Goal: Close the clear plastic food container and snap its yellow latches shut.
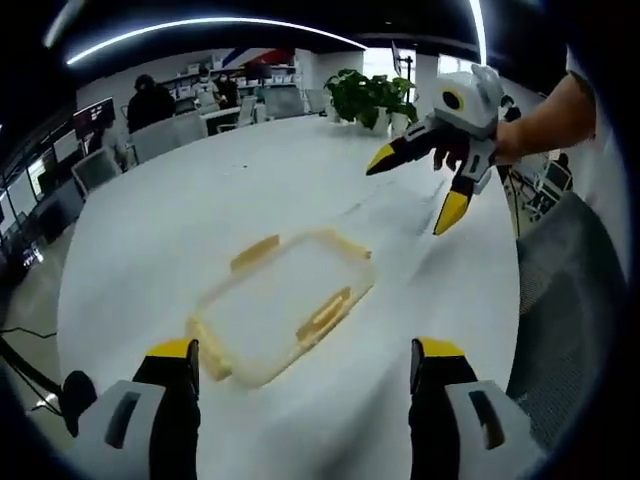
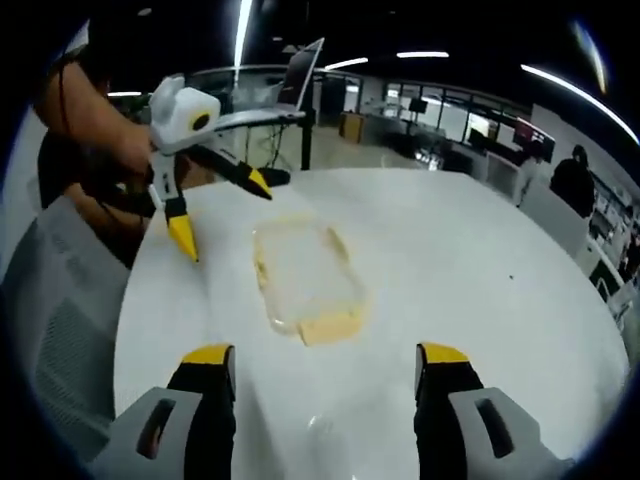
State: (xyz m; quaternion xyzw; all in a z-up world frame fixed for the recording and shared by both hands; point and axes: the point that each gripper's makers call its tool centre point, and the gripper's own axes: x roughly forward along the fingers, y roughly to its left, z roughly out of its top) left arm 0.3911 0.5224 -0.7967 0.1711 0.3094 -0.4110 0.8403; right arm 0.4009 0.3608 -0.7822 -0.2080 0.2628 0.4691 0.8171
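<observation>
So both tongs are up in the air over the round white table (image 1: 200, 220), nothing grabbed yet. The left gripper (image 1: 305, 365) has its yellow-tipped jaws spread wide and holds nothing; the right gripper (image 2: 325, 370) is the same, wide apart and empty. In the left gripper view the right one (image 1: 415, 185) hangs up and to the right, a hand around it. In the right gripper view the left one (image 2: 225, 215) hangs up and to the left.

The clear rectangular plastic food container (image 1: 285, 305) sits flat on the table just ahead of the left tongs, between their jaws' lines of sight, and well ahead of the right tongs, below the left one's tips (image 2: 305, 280). The lid looks like it's already lying on top, but honestly it's too blurry and see-through to be sure it's seated. The yellow latches (image 1: 322, 315) along the edges look flipped out, not snapped. I can't make out anything inside it, looks empty to me.

What could go sideways, my guess: the table is slick and the box is light, so pushing one latch from the side without pinning the box with the other tongs would just skate it away. Also if the lid isn't square on the rim, forcing a latch could pop the opposite corner up. And wide jaws coming down carelessly could catch the lid edge and flip it.
</observation>
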